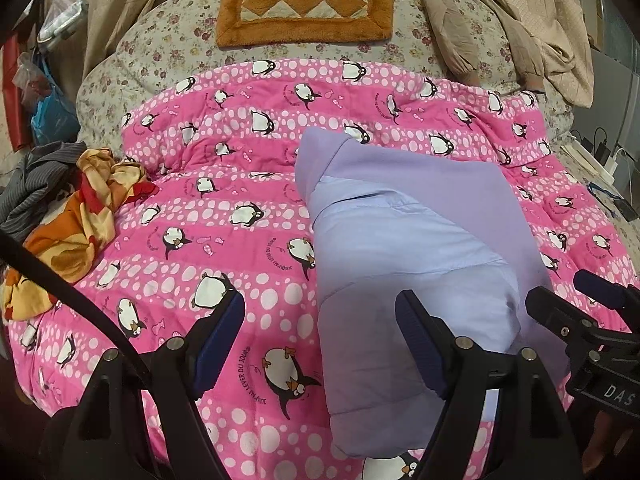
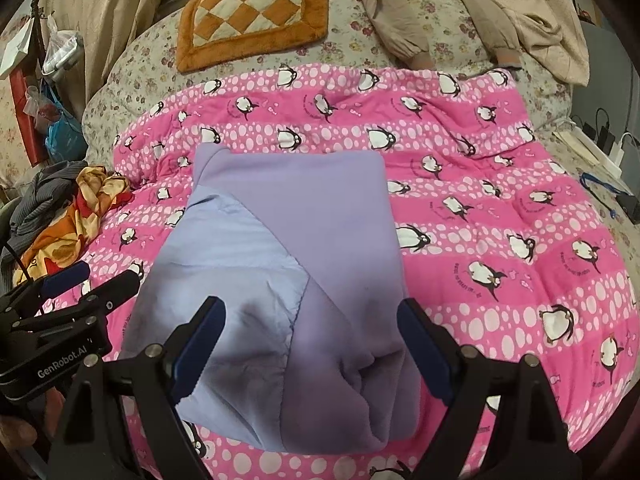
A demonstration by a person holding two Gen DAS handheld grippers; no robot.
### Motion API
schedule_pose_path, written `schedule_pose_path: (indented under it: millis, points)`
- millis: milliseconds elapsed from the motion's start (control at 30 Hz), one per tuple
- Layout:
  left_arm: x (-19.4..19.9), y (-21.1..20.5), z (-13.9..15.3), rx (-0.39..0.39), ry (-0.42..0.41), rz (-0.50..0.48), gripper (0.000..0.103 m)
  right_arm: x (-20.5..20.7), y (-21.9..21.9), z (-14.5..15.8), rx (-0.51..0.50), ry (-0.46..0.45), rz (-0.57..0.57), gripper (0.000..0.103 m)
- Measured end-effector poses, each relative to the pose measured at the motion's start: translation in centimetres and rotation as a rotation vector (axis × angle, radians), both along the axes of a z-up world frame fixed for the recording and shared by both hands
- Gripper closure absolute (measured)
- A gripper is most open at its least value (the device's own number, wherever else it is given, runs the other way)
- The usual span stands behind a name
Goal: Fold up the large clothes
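A lilac garment (image 1: 404, 240) (image 2: 300, 272) lies folded into a narrow block on the pink penguin quilt (image 1: 224, 208) (image 2: 500, 240), with a paler blue panel folded across its near left part. My left gripper (image 1: 320, 332) hovers open over the garment's near left edge, its right finger above the cloth and its left finger above the quilt. My right gripper (image 2: 312, 340) is open too, straddling the garment's near end with nothing between its fingers. Each gripper shows in the other's view: the right gripper (image 1: 576, 292) at the right edge, the left gripper (image 2: 104, 276) at the left edge.
An orange and red cloth (image 1: 84, 204) (image 2: 76, 216) and a grey striped garment (image 1: 36, 188) are heaped at the left. An orange checked mat (image 1: 308, 0) (image 2: 252, 12) and beige clothing (image 1: 512, 28) lie at the far side. Chargers and cables (image 2: 604, 148) sit at the right.
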State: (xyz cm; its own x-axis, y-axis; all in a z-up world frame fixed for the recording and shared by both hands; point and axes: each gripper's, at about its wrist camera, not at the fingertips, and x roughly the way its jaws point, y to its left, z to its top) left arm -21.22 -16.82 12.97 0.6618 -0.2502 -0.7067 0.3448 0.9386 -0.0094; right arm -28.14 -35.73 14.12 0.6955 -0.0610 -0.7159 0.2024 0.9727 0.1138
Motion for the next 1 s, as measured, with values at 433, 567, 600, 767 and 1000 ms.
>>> schedule_pose_path:
  millis: [433,567,600,767,1000]
  points:
    - [-0.04,-0.13,0.04,0.006,-0.004,-0.004,0.053,0.16,0.01,-0.27,0.003,0.006,-0.005,0.012]
    - [-0.03,-0.11,-0.03,0.005,-0.003,-0.004,0.053,0.26,0.06,-0.55,0.006,0.011,-0.005,0.012]
    - [-0.02,-0.1,0.0,0.006,-0.004,-0.003,0.053,0.26,0.09,-0.61,0.006,0.012,-0.005,0.012]
    - [-0.02,-0.11,-0.09,0.004,-0.002,-0.005,0.053,0.28,0.08,-0.7,0.008,0.012,-0.007,0.012]
    - [0.04,-0.13,-0.35,0.006,0.0,-0.004,0.053,0.36,0.05,-0.77,0.009,0.014,-0.007,0.012]
